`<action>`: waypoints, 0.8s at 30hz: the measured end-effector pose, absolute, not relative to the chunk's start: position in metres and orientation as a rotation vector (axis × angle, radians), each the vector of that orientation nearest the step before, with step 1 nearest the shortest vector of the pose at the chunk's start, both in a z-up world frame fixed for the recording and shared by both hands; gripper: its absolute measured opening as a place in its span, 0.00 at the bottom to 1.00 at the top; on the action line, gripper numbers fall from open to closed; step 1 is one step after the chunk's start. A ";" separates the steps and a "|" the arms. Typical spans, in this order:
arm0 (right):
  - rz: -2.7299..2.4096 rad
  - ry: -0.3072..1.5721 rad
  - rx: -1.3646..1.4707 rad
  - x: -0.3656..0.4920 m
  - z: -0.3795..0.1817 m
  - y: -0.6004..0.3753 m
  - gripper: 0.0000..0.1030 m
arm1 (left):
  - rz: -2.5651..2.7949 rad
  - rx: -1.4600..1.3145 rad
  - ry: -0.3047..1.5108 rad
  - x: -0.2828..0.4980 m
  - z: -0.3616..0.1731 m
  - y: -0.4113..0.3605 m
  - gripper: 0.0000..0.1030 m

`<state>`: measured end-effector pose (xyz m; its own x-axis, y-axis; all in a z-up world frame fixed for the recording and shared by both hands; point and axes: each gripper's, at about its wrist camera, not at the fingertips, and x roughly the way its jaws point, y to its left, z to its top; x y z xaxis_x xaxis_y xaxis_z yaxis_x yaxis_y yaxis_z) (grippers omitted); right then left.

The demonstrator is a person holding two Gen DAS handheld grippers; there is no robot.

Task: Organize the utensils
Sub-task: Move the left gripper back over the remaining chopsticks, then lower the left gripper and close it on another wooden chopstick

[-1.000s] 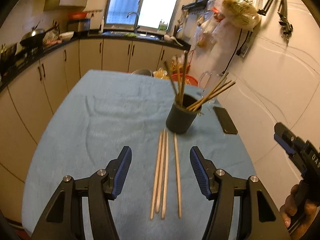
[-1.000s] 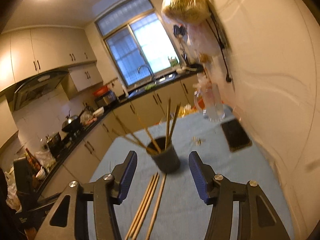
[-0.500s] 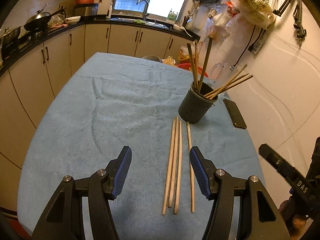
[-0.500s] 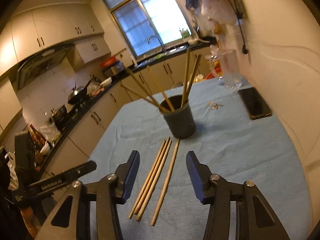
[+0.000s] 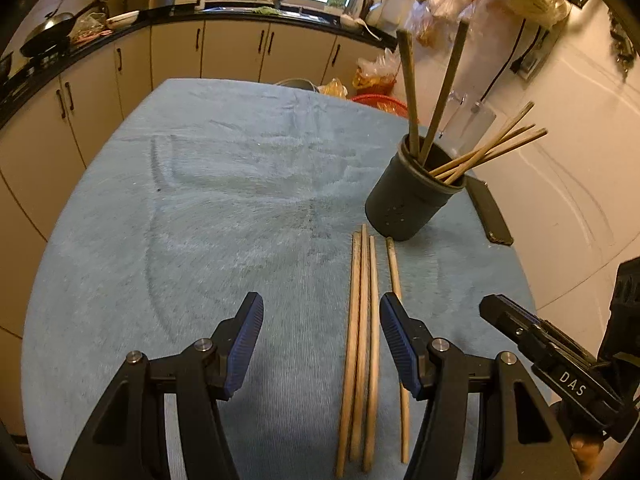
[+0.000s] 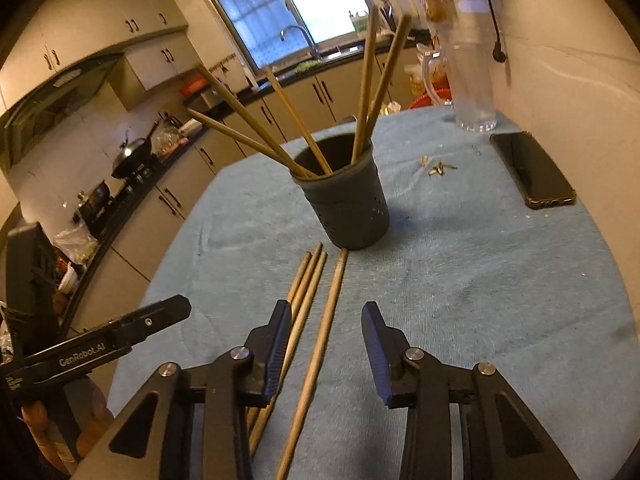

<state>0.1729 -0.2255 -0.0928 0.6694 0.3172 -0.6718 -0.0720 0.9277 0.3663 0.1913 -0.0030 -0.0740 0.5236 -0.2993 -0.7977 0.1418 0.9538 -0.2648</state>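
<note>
Four loose chopsticks [image 5: 362, 344] lie side by side on the table [image 5: 208, 216], which has a blue cloth on it; three are touching and the single chopstick [image 6: 318, 354] lies a little apart to the right. Their far ends are just in front of the dark holder [image 6: 346, 204], where more chopsticks [image 6: 280, 120] stand tilted. The right tool [image 6: 326, 344] is over the single chopstick, its jaws are closing with this stick between them, not yet pressed. The left tool [image 5: 320, 344] is half wide and holds nothing. A black phone [image 6: 532, 168] lies near the wall
</note>
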 end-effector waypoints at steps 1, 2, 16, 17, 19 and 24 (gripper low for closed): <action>0.230 0.827 0.323 0.180 -0.097 -0.224 0.37 | -0.267 -0.175 0.993 0.196 -0.077 -0.004 0.60; 0.236 0.844 0.323 0.186 -0.100 -0.223 0.34 | -0.271 -0.176 0.997 0.198 -0.079 -0.005 0.60; 0.216 1.003 0.230 0.268 -0.147 -0.192 0.22 | -0.310 -0.139 1.084 0.248 -0.112 -0.017 0.58; 0.213 1.009 0.227 0.270 -0.148 -0.191 0.21 | -0.311 -0.141 1.085 0.249 -0.113 -0.016 0.57; 0.195 1.018 0.207 0.276 -0.151 -0.189 0.20 | -0.316 -0.144 1.089 0.253 -0.115 -0.016 0.54; 0.183 1.024 0.127 0.278 -0.155 -0.184 0.12 | -0.336 -0.132 1.102 0.262 -0.116 -0.023 0.54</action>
